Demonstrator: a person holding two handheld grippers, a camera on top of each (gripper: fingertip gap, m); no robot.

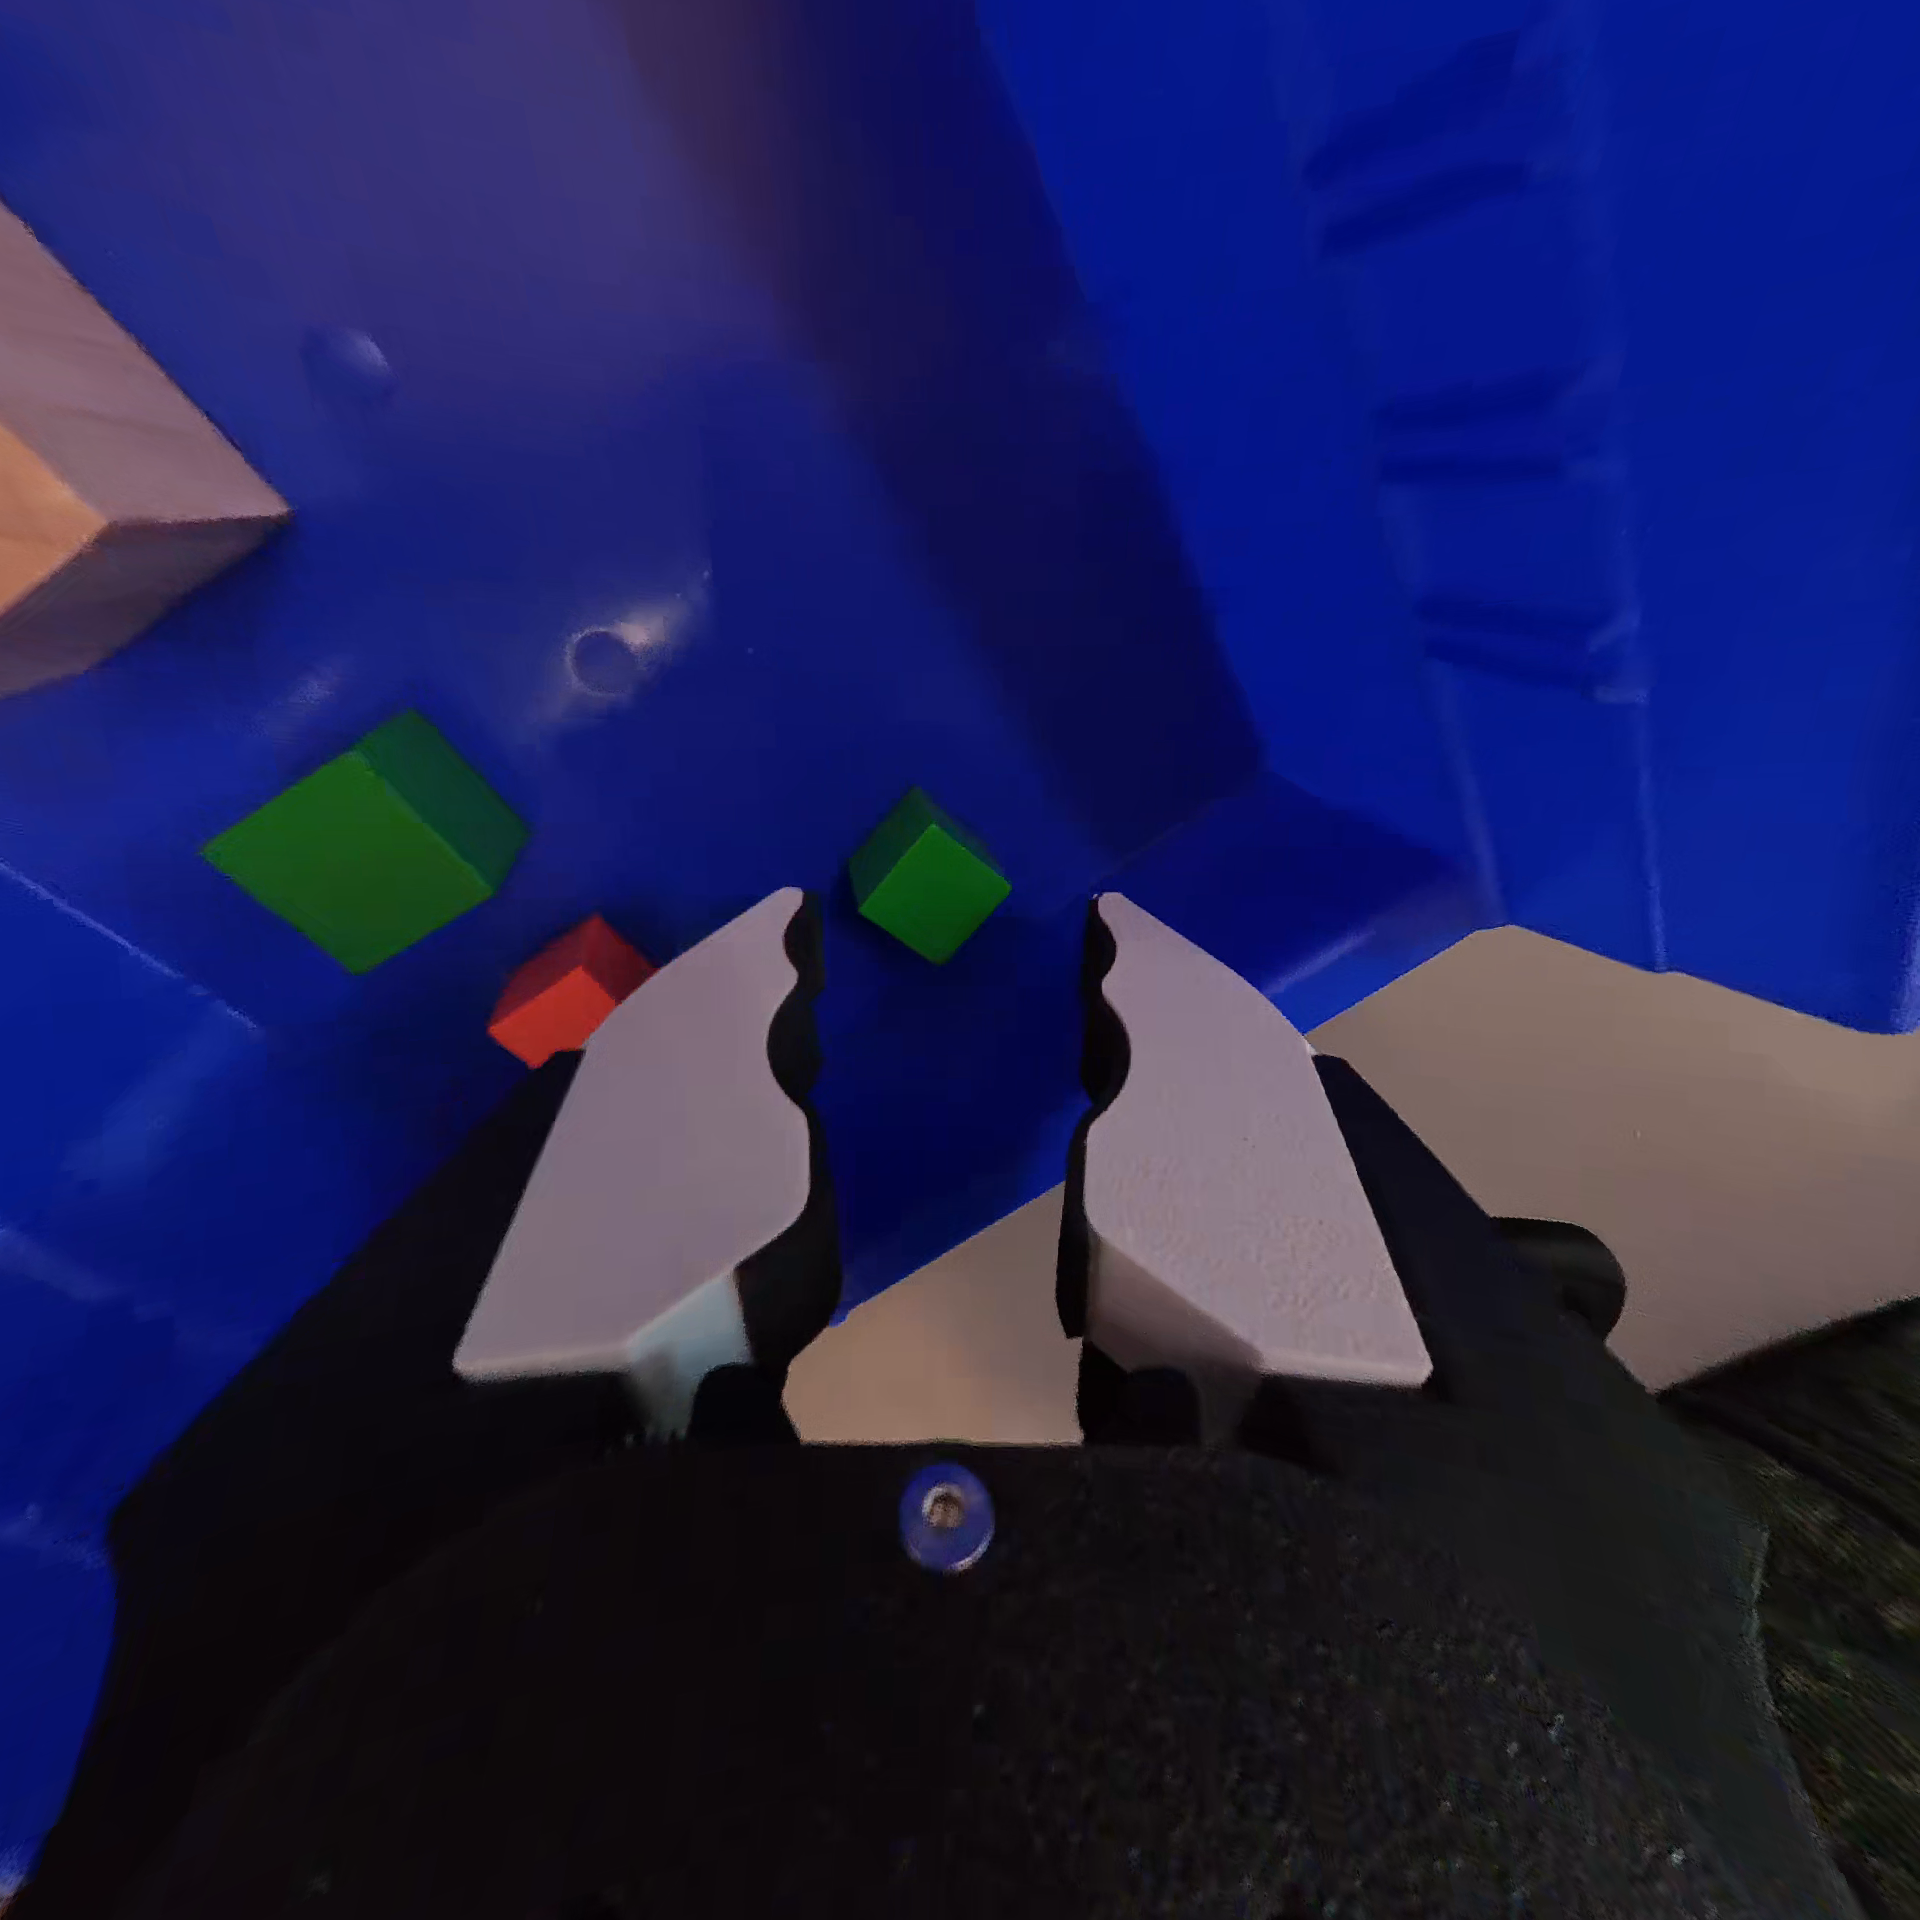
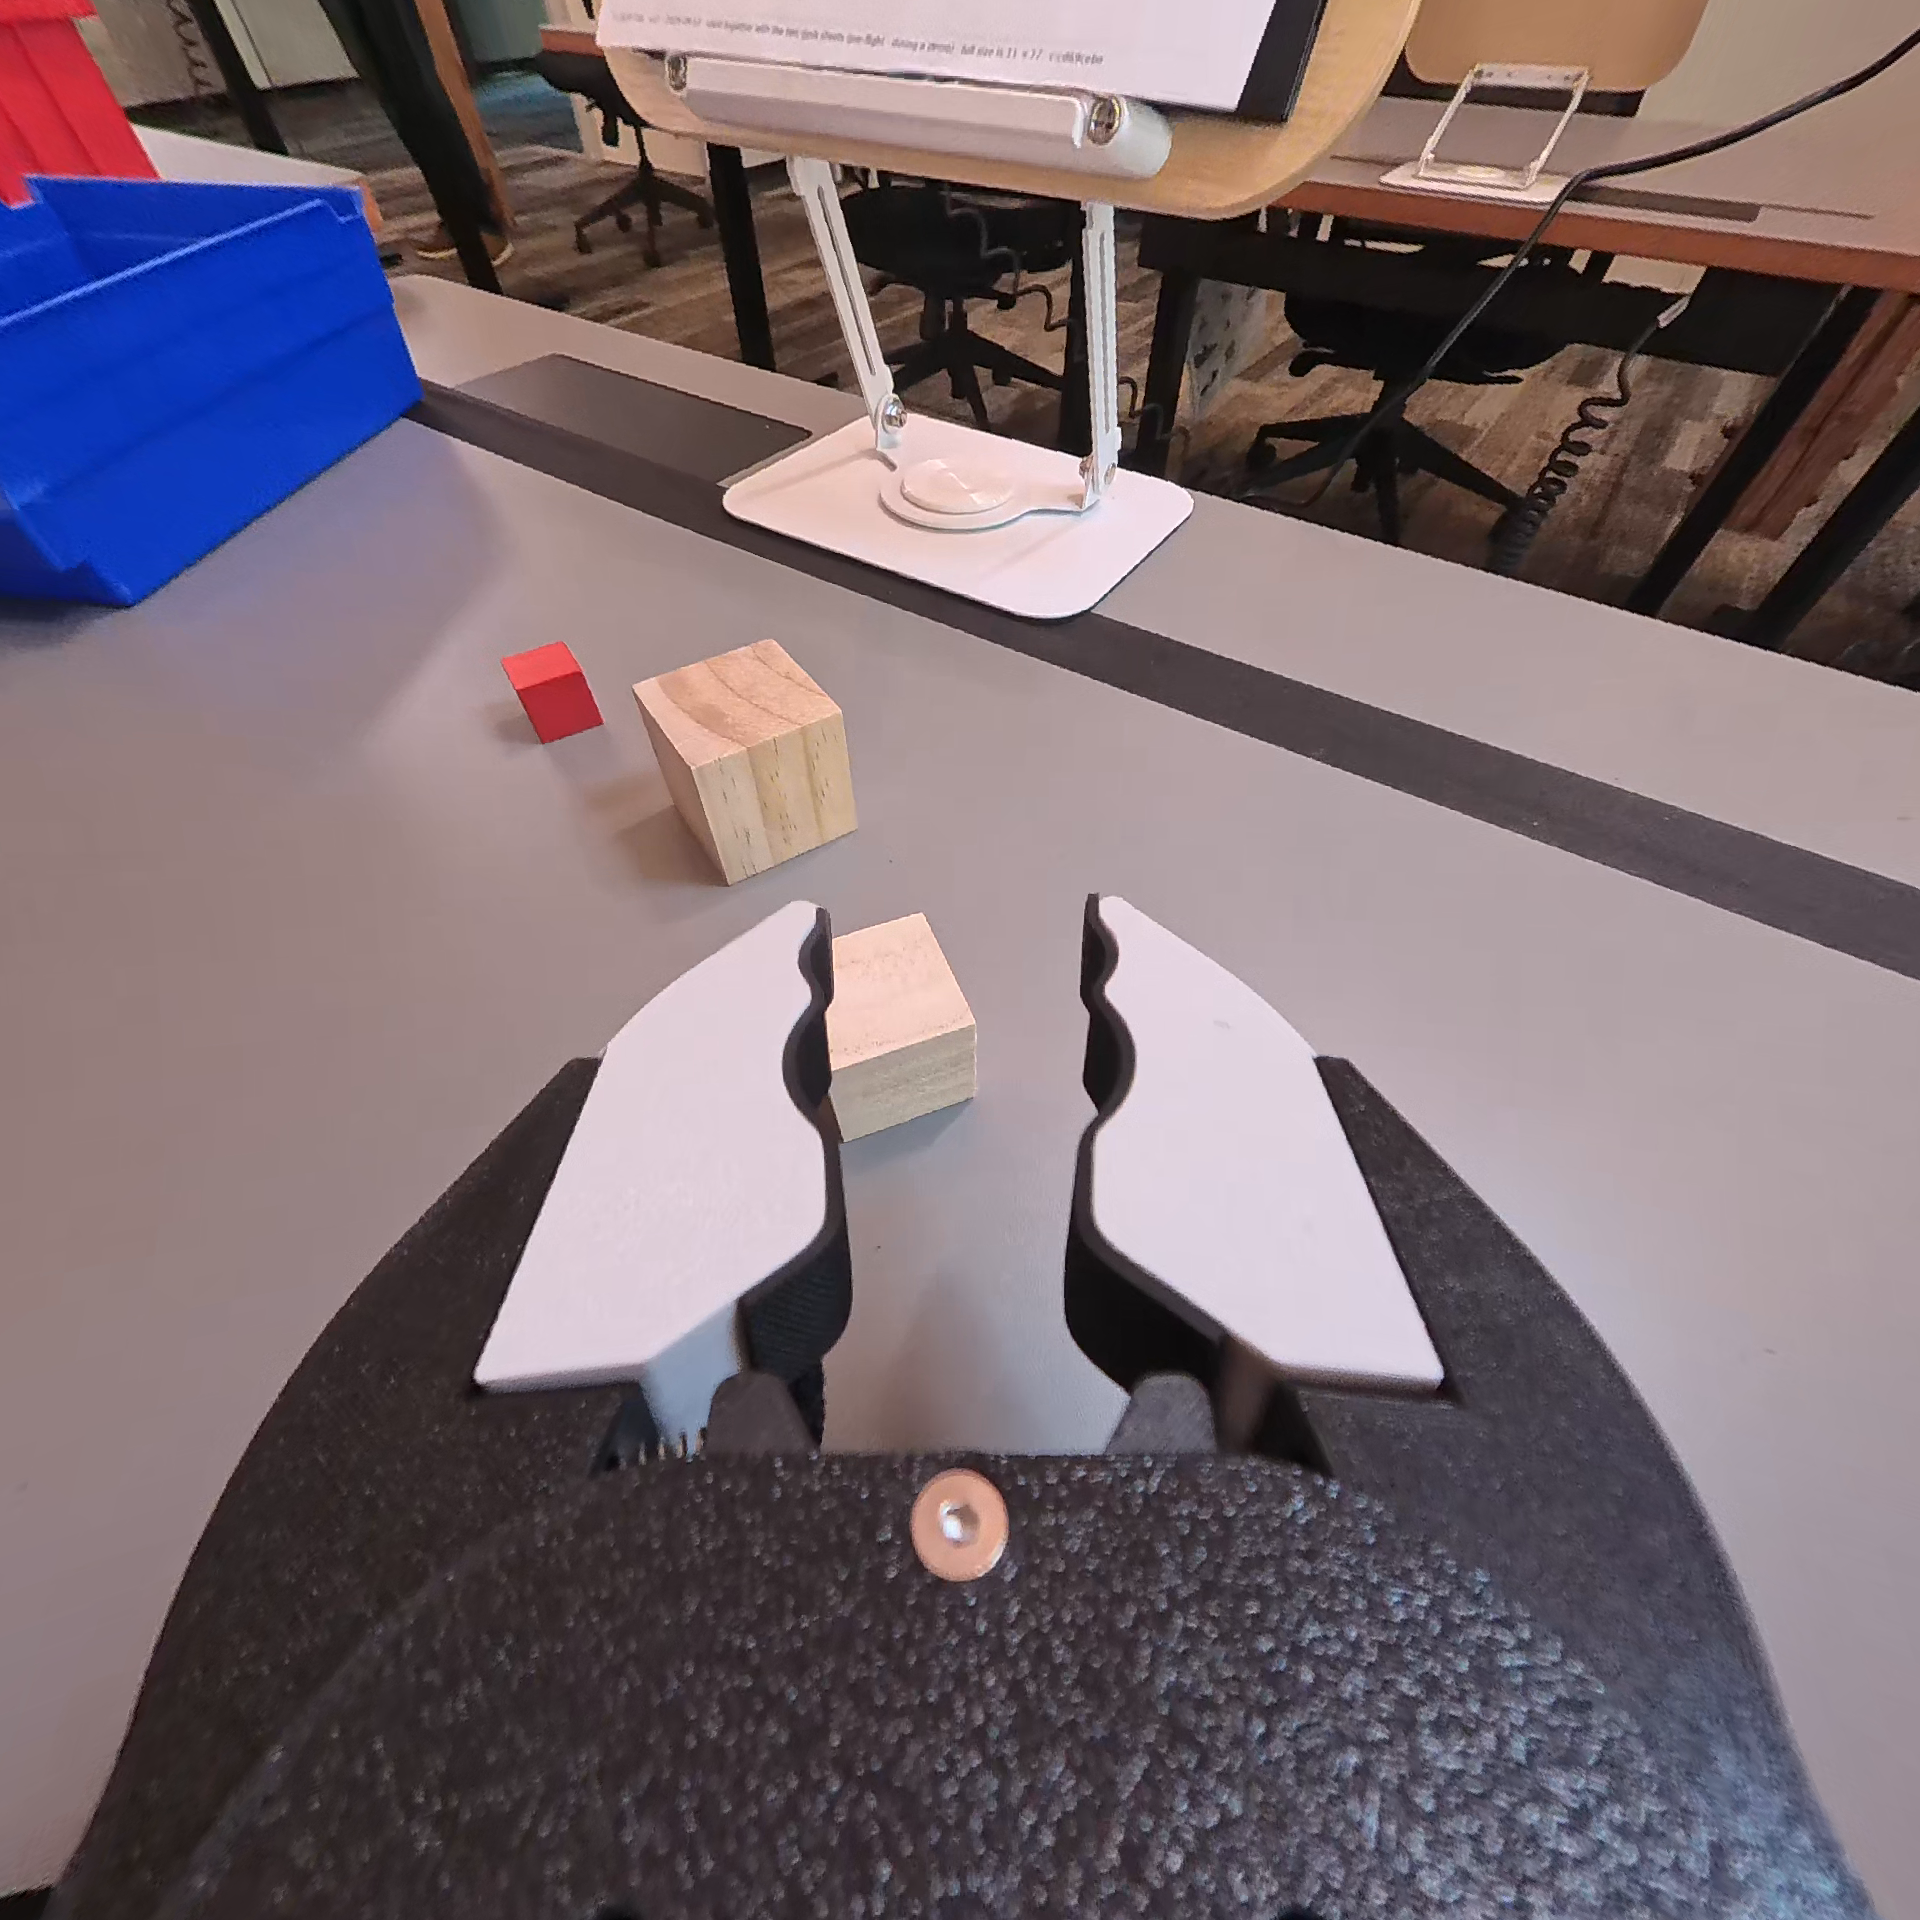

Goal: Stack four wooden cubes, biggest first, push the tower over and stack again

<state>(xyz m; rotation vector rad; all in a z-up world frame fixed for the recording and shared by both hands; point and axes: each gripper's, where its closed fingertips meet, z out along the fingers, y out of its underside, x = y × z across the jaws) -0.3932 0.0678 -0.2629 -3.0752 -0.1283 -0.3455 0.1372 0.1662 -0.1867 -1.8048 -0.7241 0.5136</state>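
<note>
Blue bin (image 1: pixel 1143 312) holds a large wooden block (image 1: pixel 94 499), big green cube (image 1: pixel 353 842), small green cube (image 1: pixel 930 883), red cube (image 1: pixel 566 992). Left gripper (image 1: pixel 945 914) gapes empty above them. Right gripper (image 2: pixel 951 925), wide open, straddles a small pale wooden cube (image 2: pixel 899 1023) on the grey table (image 2: pixel 1351 935), right pad clear of it.

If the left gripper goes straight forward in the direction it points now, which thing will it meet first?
Probably the small green cube, which lies just ahead of the open left gripper, slightly left of centre, on the blue bin floor. Depth is unclear, so it may reach the floor first.
</note>
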